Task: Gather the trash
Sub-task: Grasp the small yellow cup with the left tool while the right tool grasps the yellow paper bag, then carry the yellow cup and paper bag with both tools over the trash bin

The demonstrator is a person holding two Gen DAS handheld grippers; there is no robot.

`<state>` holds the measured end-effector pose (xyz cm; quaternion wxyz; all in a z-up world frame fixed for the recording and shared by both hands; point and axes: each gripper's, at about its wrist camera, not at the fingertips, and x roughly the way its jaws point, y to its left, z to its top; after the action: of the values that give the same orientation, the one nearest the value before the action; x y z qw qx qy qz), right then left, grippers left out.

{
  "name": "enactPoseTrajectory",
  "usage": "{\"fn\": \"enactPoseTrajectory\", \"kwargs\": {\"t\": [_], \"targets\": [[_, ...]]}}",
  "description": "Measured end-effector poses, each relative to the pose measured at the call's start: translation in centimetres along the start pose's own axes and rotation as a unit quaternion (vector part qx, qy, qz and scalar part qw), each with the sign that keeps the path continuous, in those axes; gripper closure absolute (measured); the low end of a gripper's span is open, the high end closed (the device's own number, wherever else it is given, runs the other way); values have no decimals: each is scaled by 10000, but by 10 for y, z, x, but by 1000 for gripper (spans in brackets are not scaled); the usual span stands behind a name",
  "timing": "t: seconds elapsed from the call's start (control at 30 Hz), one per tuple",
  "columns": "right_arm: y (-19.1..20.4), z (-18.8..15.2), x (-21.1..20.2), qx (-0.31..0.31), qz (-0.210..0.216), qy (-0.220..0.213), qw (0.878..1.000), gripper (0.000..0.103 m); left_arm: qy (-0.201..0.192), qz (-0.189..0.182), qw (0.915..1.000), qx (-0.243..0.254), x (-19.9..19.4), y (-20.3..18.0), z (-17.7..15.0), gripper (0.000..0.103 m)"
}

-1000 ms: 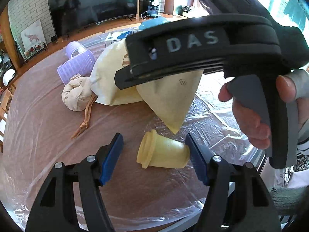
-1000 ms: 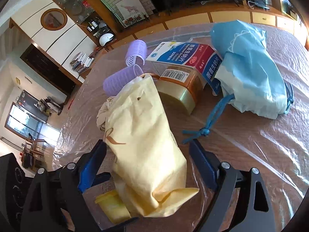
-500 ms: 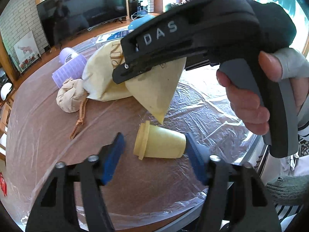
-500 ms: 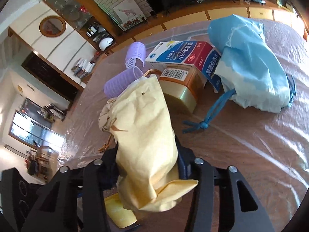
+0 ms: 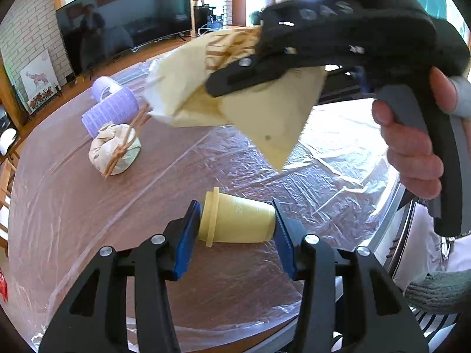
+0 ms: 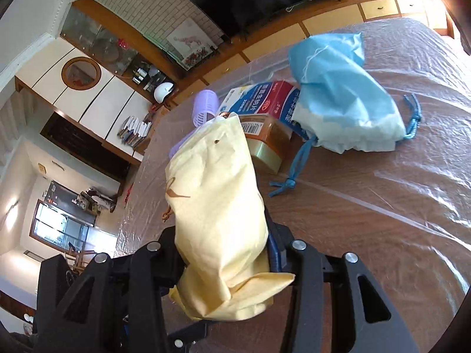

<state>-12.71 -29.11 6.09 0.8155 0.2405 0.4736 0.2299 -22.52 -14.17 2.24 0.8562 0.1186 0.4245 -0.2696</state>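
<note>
Left gripper [image 5: 237,225] just closed end-to-end on yellow cup [image 5: 237,220] lying on tabletop [image 5: 88,220]. Right gripper [image 6: 226,253] just clamped yellow bag [image 6: 217,206], lifted. Risk: tapered cup may squirt out, bag slip.

A brown table [image 5: 73,206] under clear plastic sheeting [image 5: 338,158] carries a yellow cup [image 5: 238,220] lying near, a tied beige bundle [image 5: 114,153] and purple rollers [image 5: 110,108] far left.

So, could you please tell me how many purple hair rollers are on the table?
2: one purple roller lies beside the tied beige bundle, another roller just behind it. The yellow bag may hide more.
</note>
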Motion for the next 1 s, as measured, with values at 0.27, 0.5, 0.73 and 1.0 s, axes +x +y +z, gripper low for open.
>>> {"fn": "enactPoseTrajectory", "kwargs": {"t": [0.27, 0.5, 0.73, 1.0], "targets": [[-8, -9, -11, 266, 15, -143, 9995, 60, -139, -3, 9988, -465, -8, 21, 5, 54], [-19, -25, -22, 640, 155, -261, 9975, 60, -211, -69, 9961, -854, -11, 37, 9, 54], [-17, -44, -39, 903, -329, -579, 9937, 61, -265, -45, 9945, -1013, -18, 43, 9, 54], [-7, -62, -52, 831, -755, -530, 9923, 61, -267, -40, 9948, -978, -28, 42, 1, 54]]}}
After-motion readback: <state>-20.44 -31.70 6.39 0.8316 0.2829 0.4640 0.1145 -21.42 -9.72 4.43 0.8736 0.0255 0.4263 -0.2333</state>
